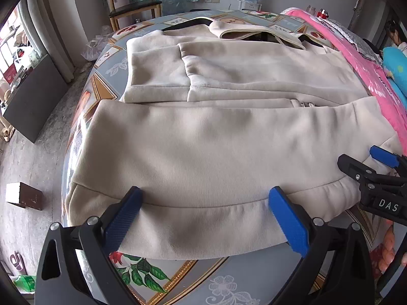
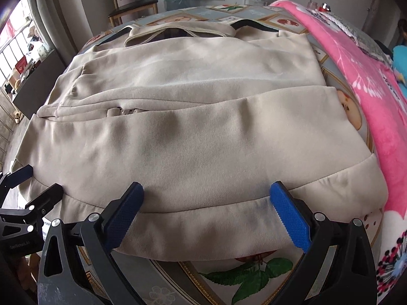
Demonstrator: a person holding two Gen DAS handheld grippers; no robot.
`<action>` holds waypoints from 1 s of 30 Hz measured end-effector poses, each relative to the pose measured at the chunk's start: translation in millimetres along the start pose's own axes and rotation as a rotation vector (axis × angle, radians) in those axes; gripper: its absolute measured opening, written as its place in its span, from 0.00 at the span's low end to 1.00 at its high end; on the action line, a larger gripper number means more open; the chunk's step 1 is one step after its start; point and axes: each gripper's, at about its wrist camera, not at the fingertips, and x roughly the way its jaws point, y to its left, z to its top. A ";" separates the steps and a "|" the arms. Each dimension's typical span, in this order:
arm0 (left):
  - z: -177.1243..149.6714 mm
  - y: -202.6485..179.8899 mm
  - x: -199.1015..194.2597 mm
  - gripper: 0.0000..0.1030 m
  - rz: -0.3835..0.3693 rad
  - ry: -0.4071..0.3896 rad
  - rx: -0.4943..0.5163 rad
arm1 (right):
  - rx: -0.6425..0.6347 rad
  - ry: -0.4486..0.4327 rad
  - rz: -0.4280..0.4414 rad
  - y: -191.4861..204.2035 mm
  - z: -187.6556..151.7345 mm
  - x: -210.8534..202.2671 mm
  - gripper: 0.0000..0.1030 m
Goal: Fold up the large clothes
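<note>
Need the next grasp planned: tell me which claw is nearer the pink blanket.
Right. The right claw sits at the hem beside the pink blanket; the left claw is farther along the hem.

A large beige fleece jacket [image 1: 216, 147] [image 2: 193, 137] lies flat across the table, collar toward the far edge. Its ribbed hem reaches the near edge. The lower half is folded up over the body, showing the smooth outer side. A sleeve is folded across the chest, and a zipper shows midway.
</note>
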 end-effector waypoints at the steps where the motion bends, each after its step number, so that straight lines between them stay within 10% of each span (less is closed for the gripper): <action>1: -0.4 -0.3 0.1 0.95 0.004 -0.003 -0.001 | 0.003 0.005 0.000 -0.2 0.7 0.3 0.93; 30: 0.9 -2.4 1.4 0.96 0.014 0.010 0.007 | -0.017 0.071 0.016 -1.4 14.3 7.1 0.94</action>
